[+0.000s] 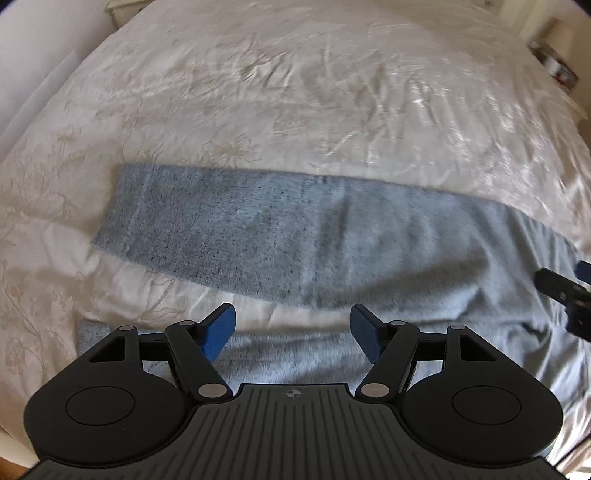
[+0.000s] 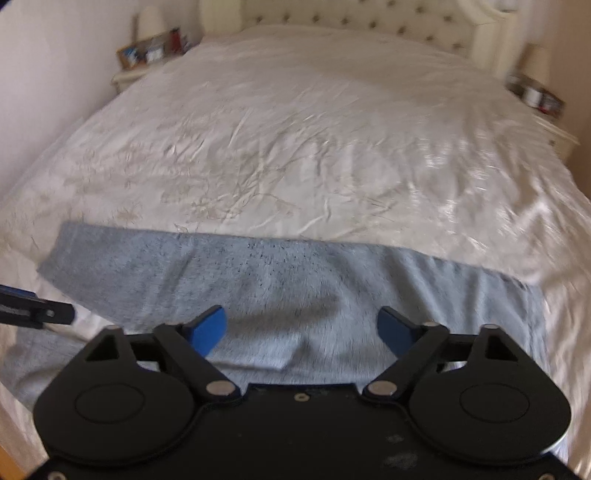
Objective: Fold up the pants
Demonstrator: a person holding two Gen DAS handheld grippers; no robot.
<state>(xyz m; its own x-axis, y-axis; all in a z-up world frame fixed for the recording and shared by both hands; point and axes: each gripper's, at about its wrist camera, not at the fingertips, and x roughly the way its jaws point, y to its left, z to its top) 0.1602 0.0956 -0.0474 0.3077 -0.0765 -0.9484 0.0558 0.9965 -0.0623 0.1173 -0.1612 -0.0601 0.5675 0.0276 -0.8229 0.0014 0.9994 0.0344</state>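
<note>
Grey pants (image 1: 280, 236) lie spread across the near part of a bed, one leg running out to the left and the other leg (image 1: 288, 354) nearer the front edge. My left gripper (image 1: 291, 326) hovers open over the gap between the two legs, with nothing between its blue pads. In the right wrist view the same pants (image 2: 295, 280) fill the lower half. My right gripper (image 2: 303, 330) stands open above the wider part of the pants, nothing held. Each gripper's tip shows at the edge of the other's view: the right one (image 1: 565, 291), the left one (image 2: 33, 304).
The bed has a cream satin cover (image 2: 295, 147) with a wrinkled floral pattern and a tufted headboard (image 2: 369, 18) at the far end. A nightstand (image 2: 147, 55) with small items stands at the far left, another (image 2: 535, 99) at the far right. A wall runs along the left.
</note>
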